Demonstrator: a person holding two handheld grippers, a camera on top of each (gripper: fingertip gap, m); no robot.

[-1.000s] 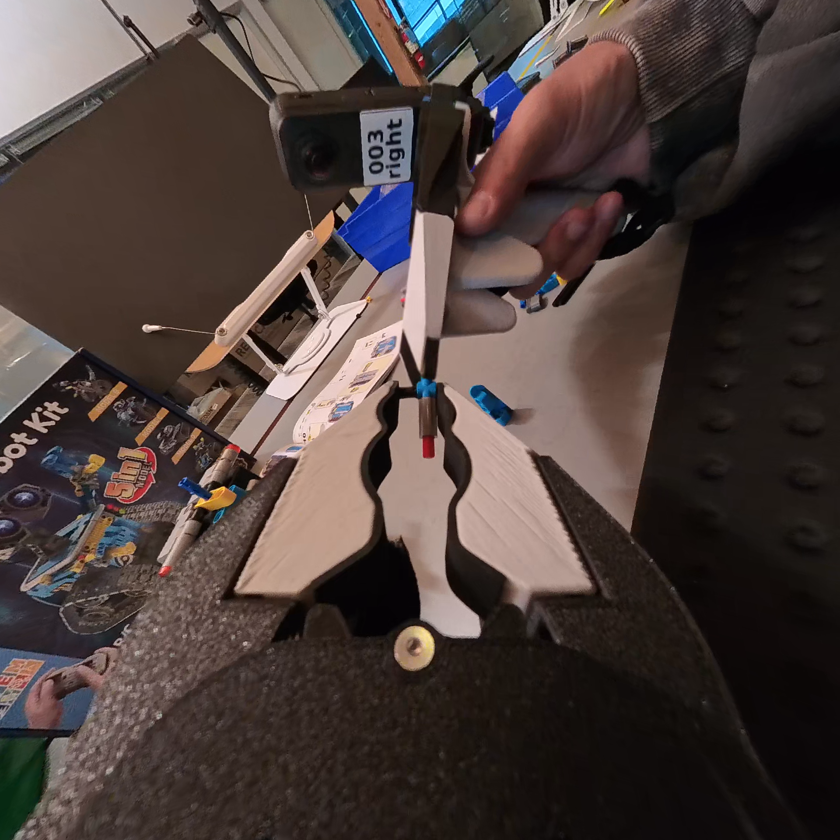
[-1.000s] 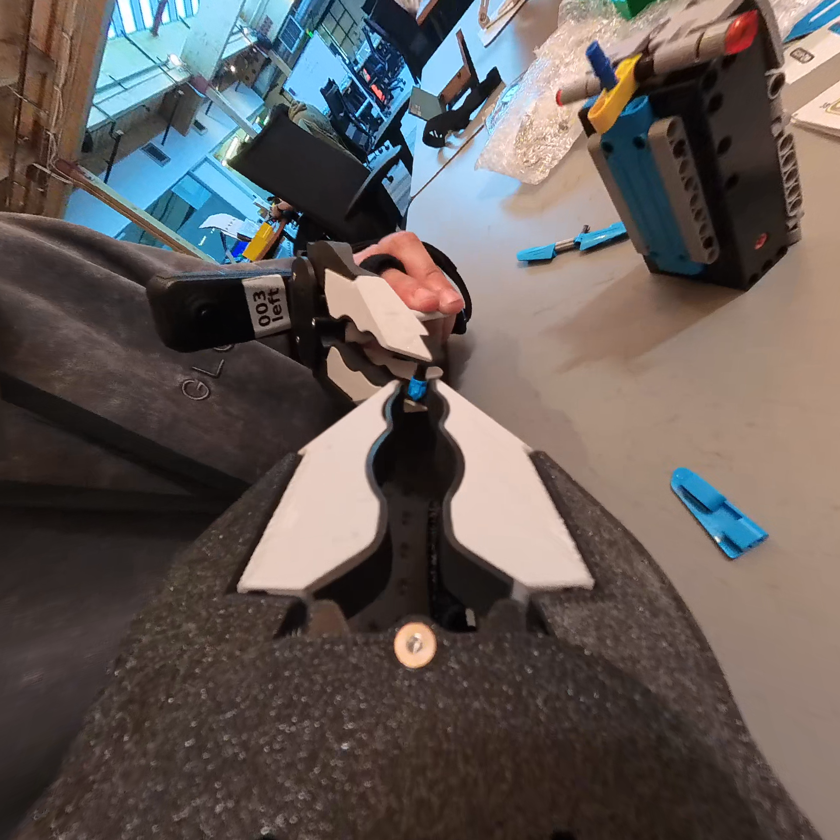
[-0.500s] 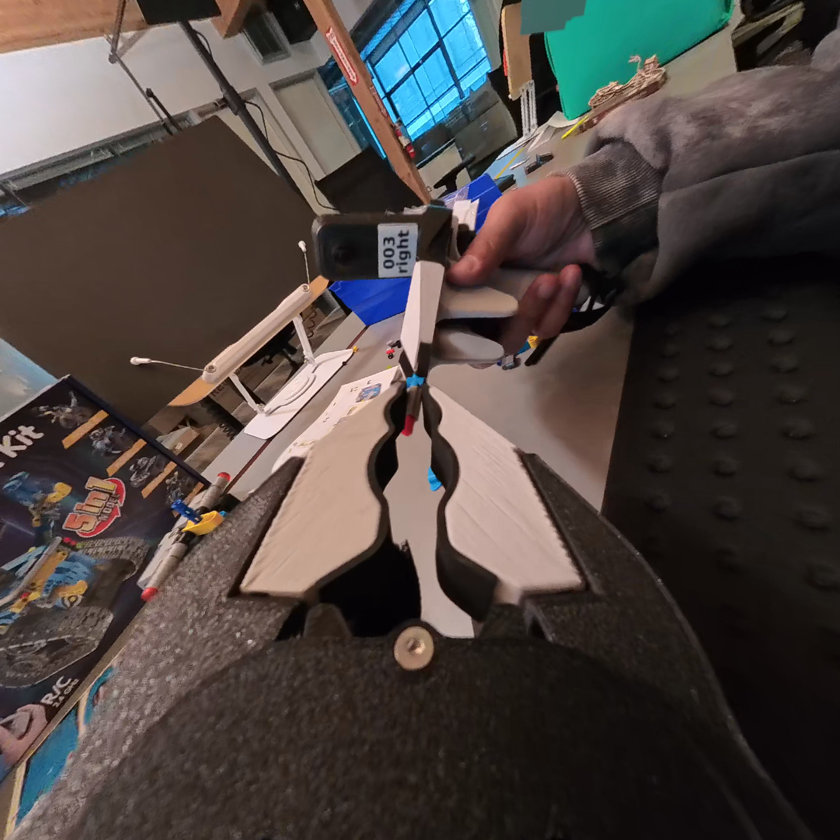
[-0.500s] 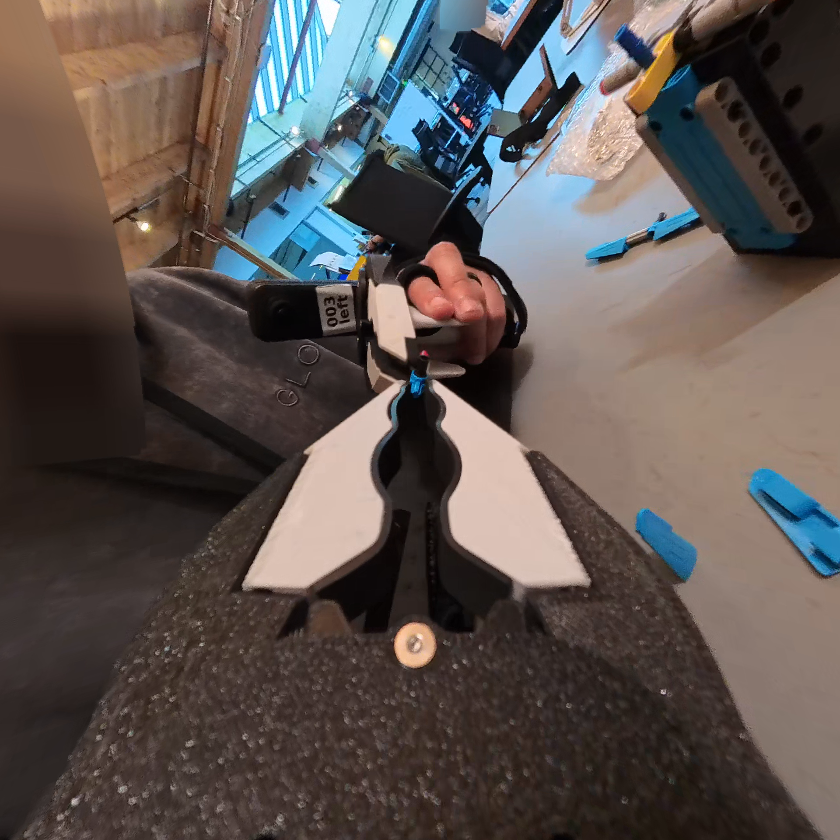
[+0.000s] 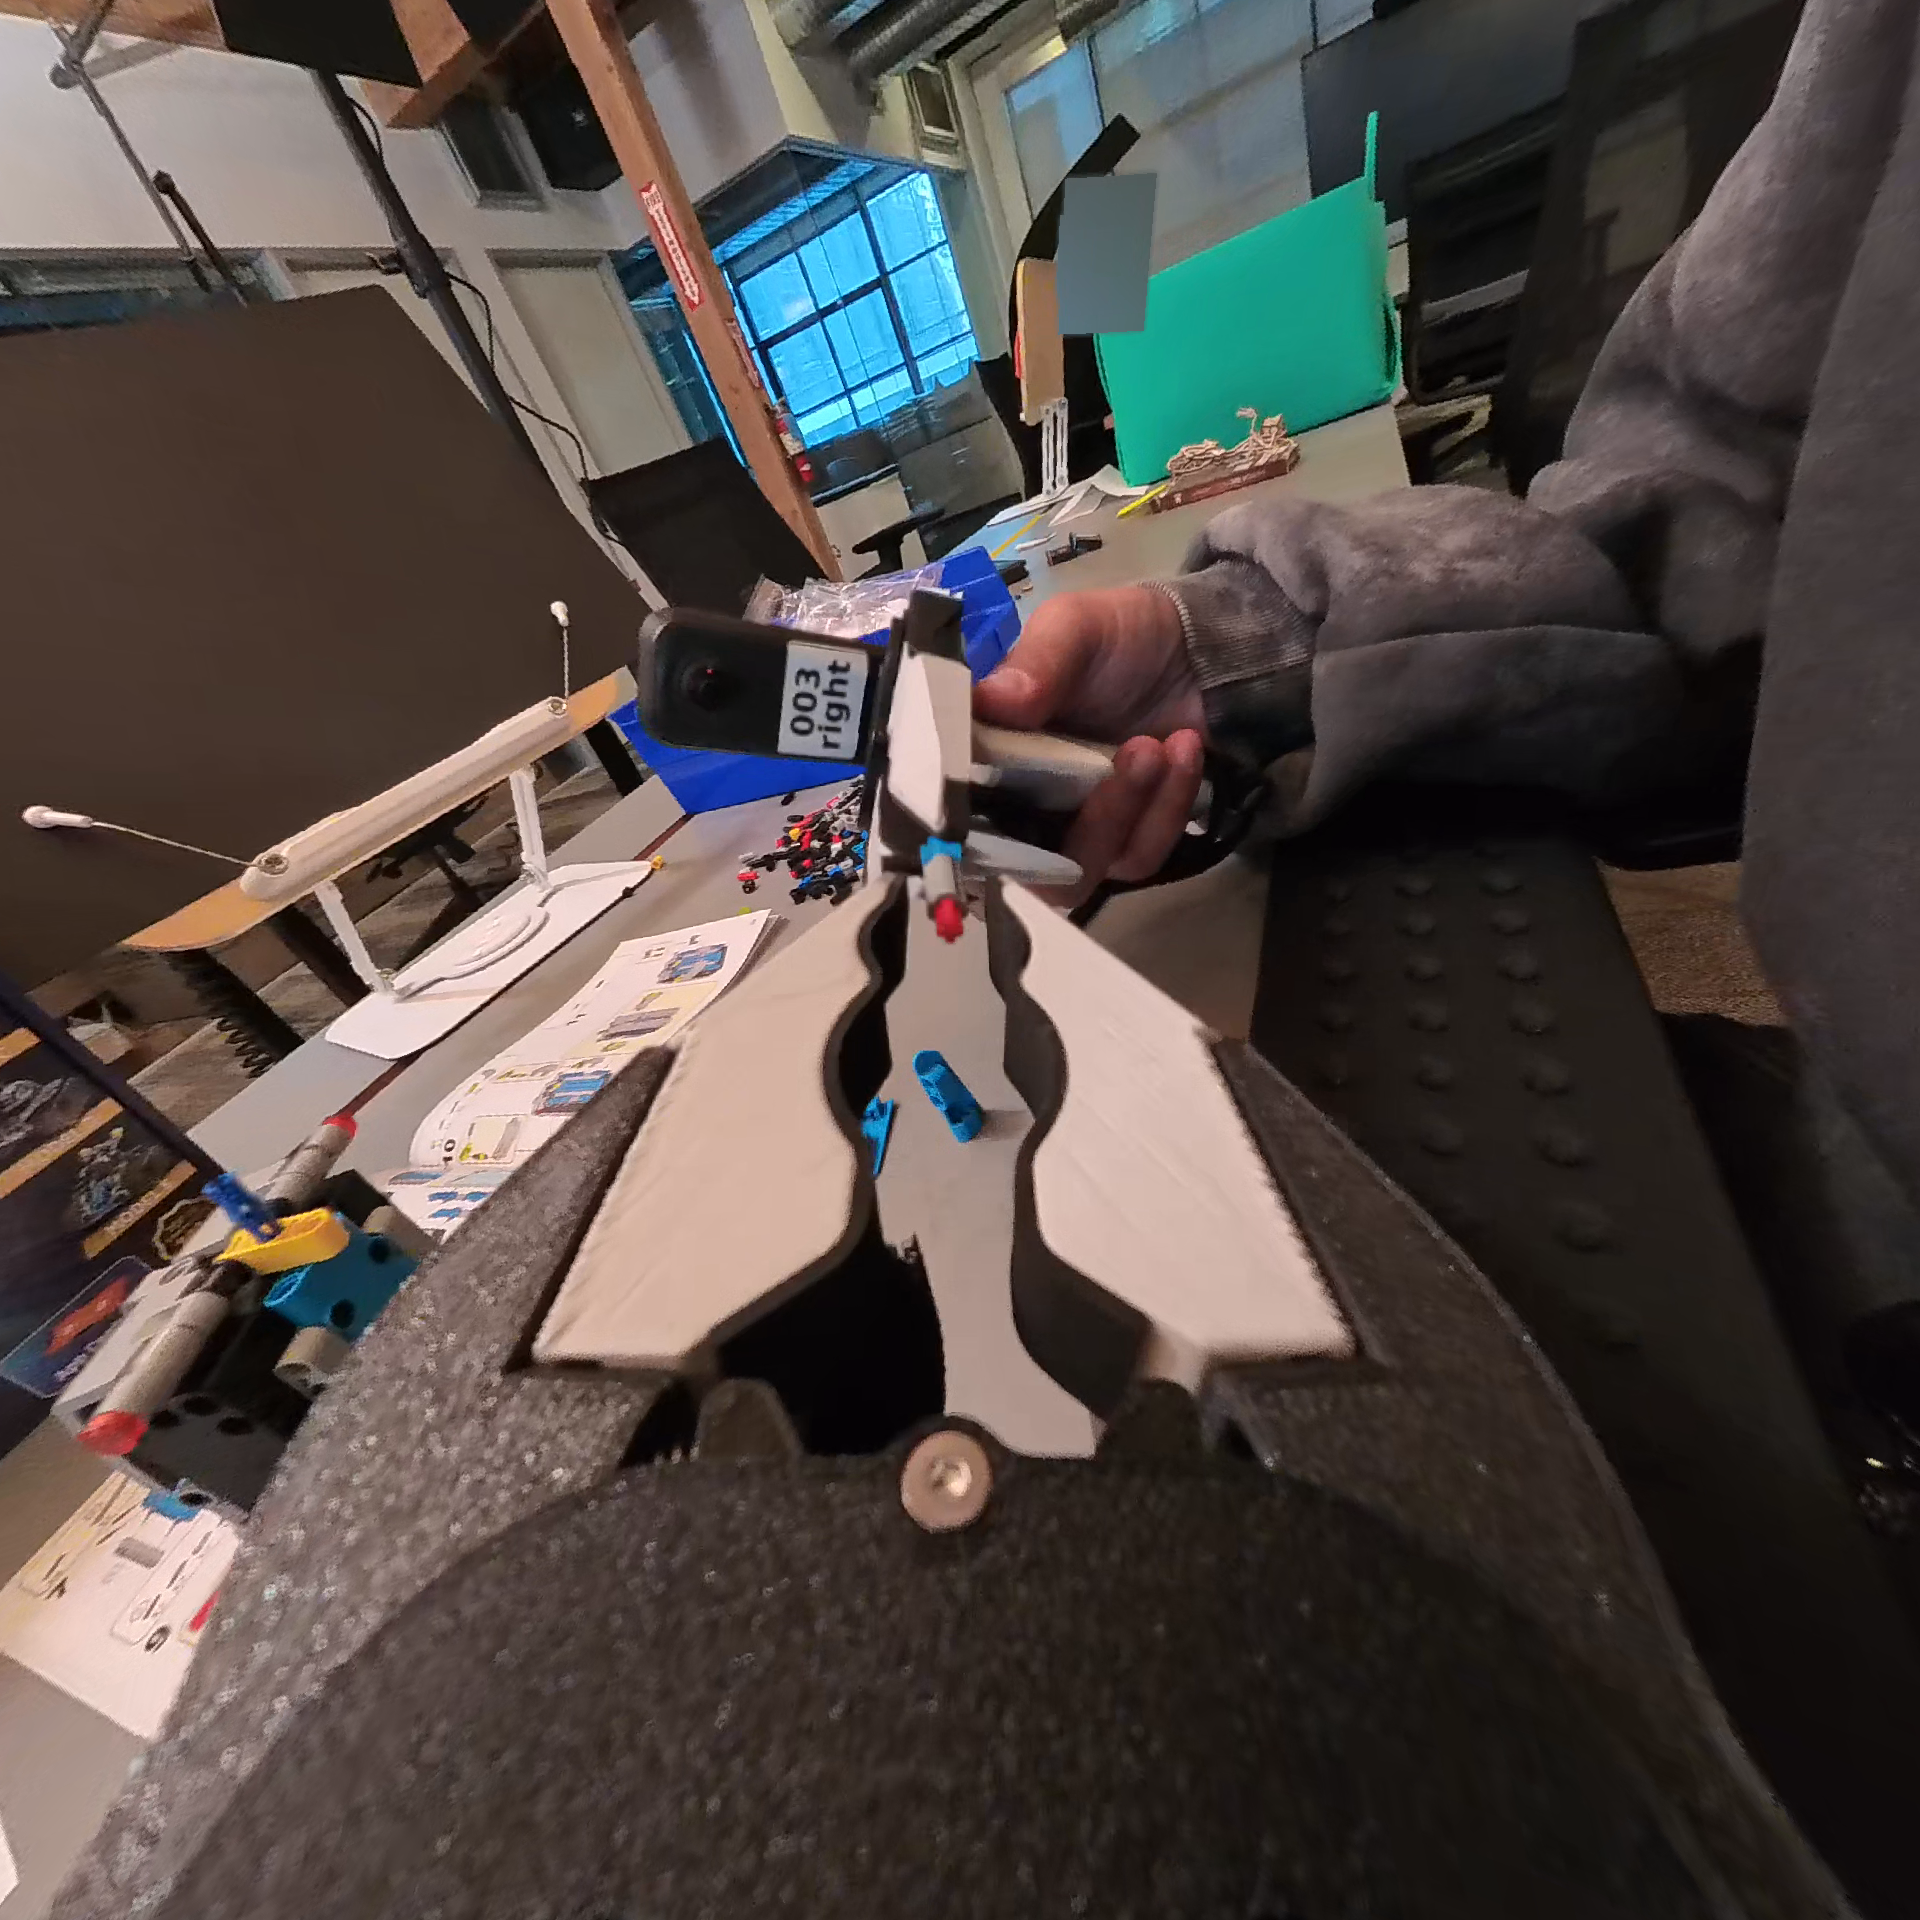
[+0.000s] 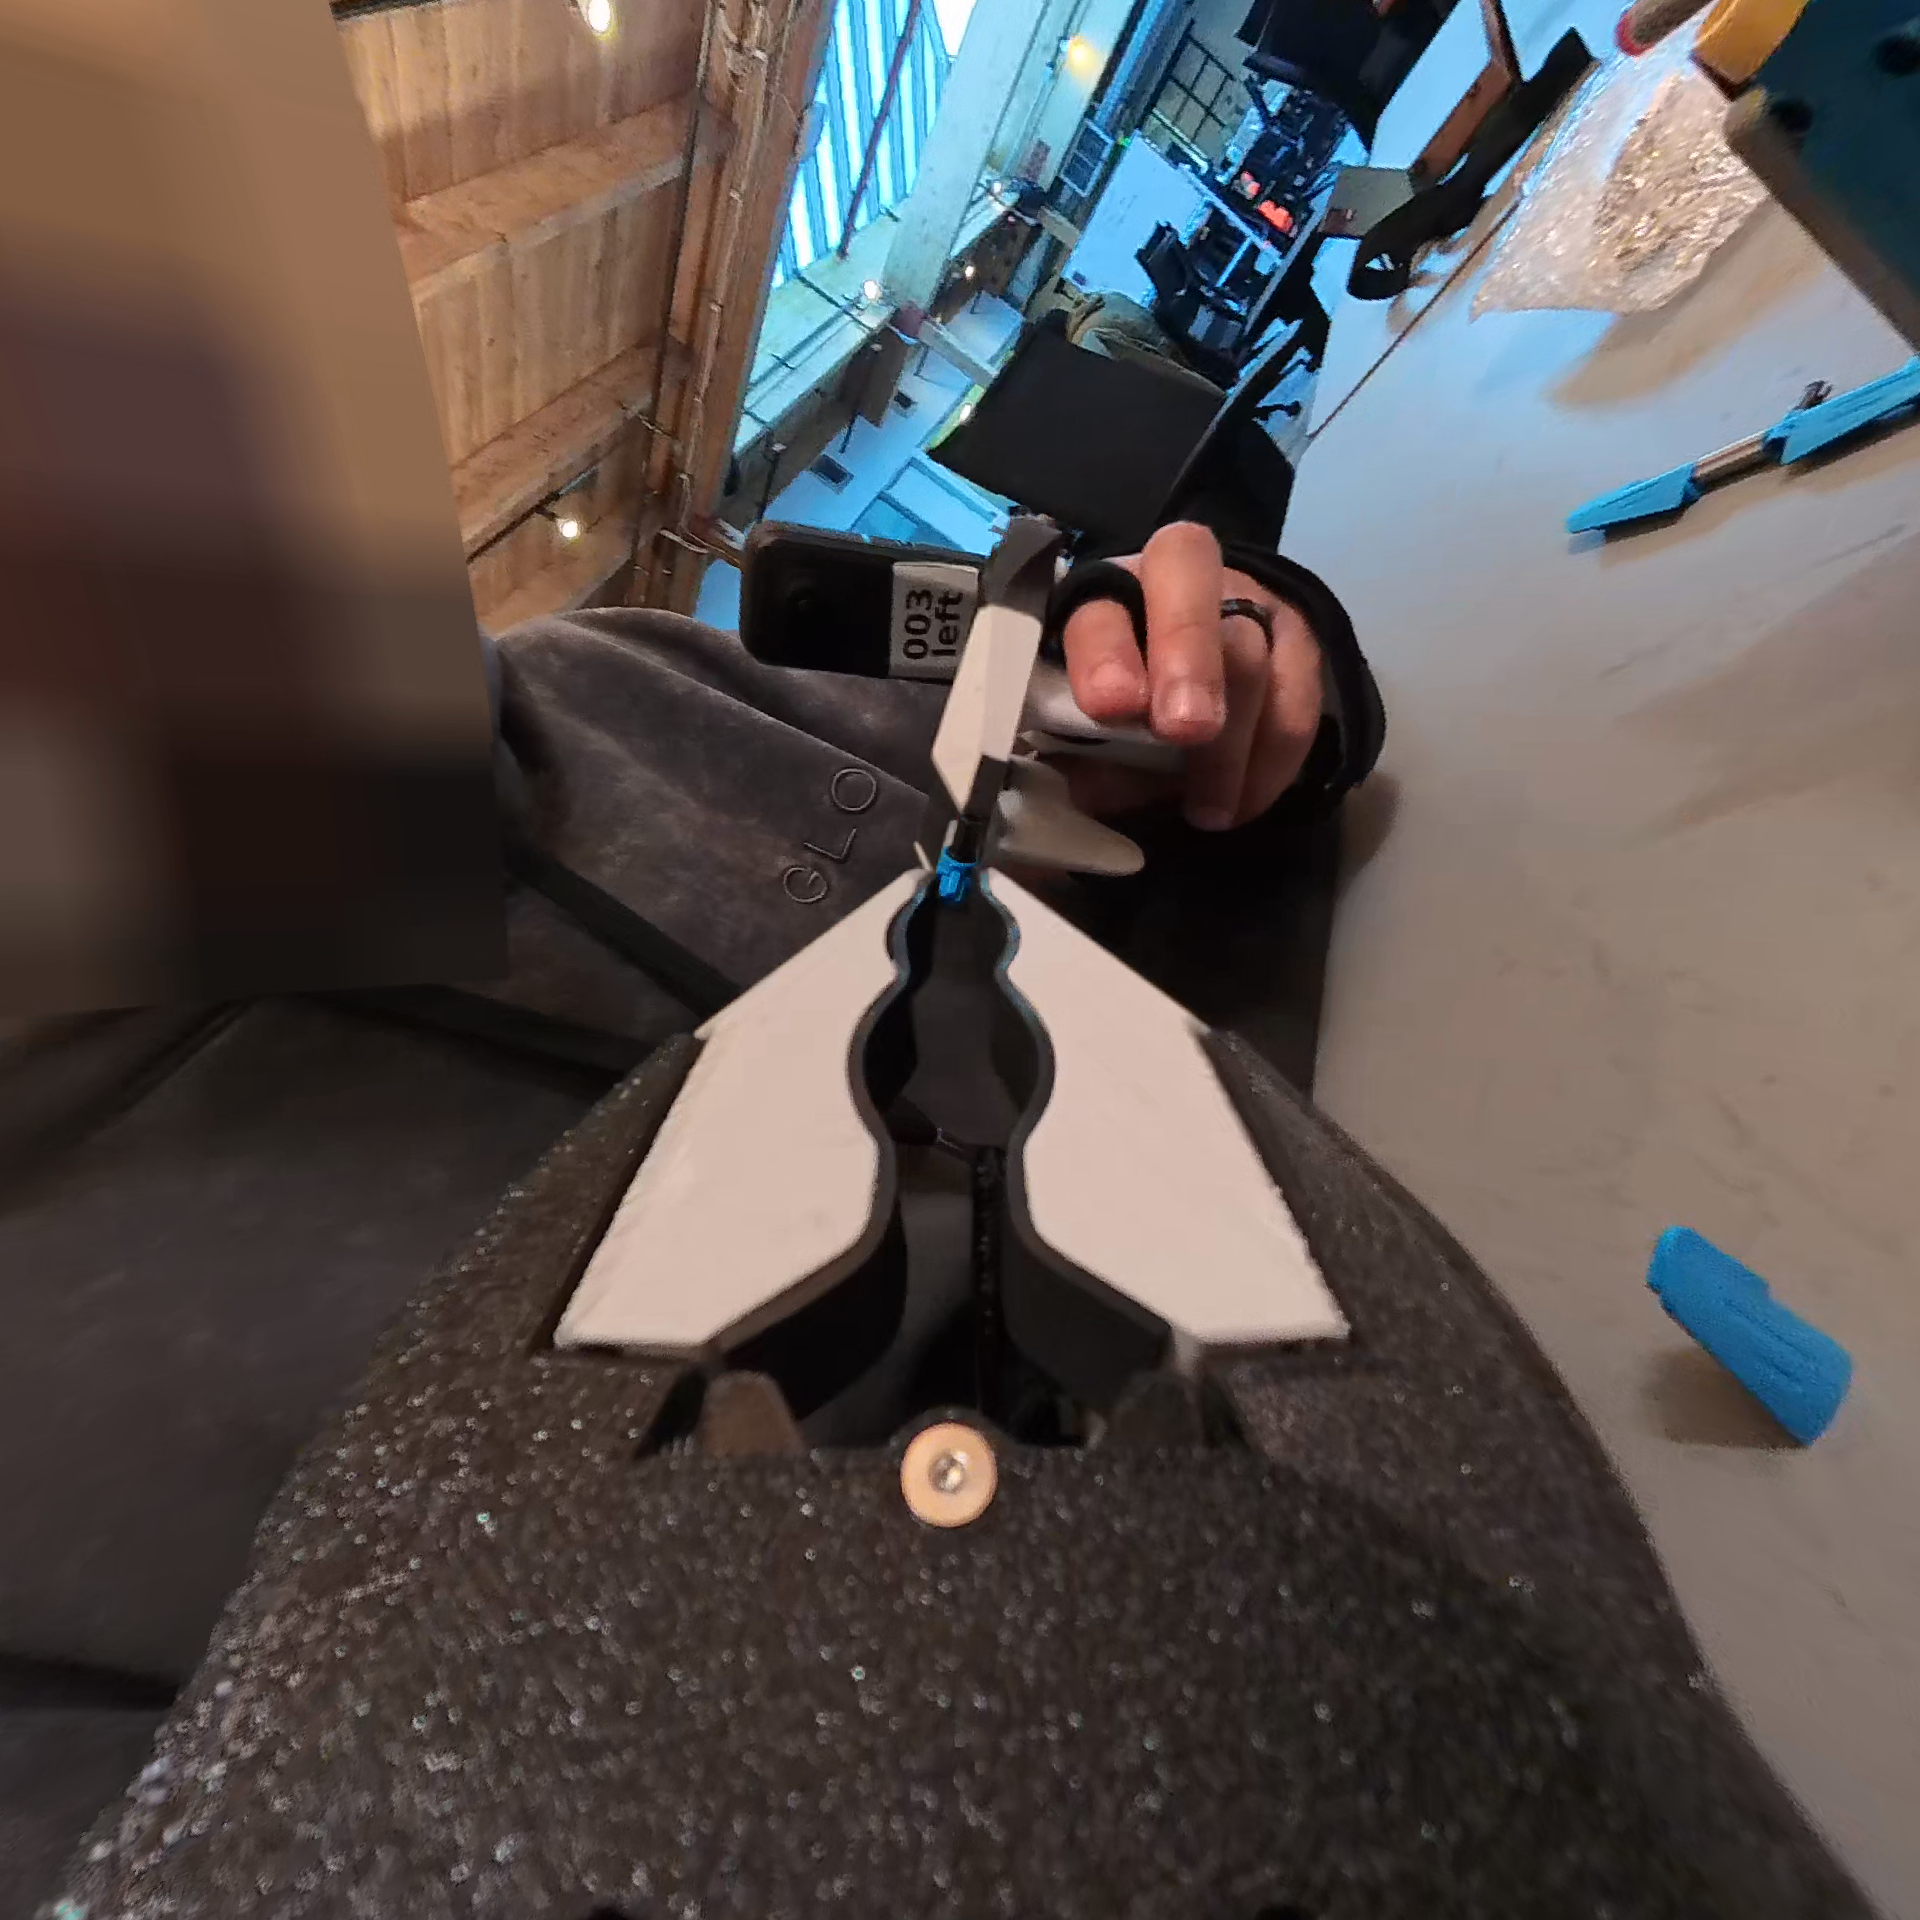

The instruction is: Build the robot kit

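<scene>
A small part, a grey sleeve (image 5: 938,881) with a blue pin at one end and a red tip (image 5: 945,920) at the other, hangs in the air between the two grippers. My right gripper (image 6: 951,881) is shut on the blue pin (image 6: 951,885). It also shows in the left wrist view (image 5: 935,844), gripping the blue end from above. My left gripper (image 5: 940,896) is open. Its fingertips (image 5: 883,904) stand on either side of the grey sleeve with a gap on each side. In the right wrist view the left gripper (image 6: 987,826) faces me just beyond the pin.
Loose blue pieces (image 5: 945,1091) (image 6: 1745,1330) lie on the grey table (image 6: 1558,935). A blue and black model (image 5: 260,1278), an instruction booklet (image 5: 623,997), a pile of small parts (image 5: 810,852) and a blue bin (image 5: 748,769) lie to the left. A black studded surface (image 5: 1455,1039) is at the right. The tips of both grippers are at nearly the same place.
My left jaws, closed around the part's red end half a second ago, have opened off it. The right gripper keeps its hold on the blue pin. Both grippers have tilted upward.
</scene>
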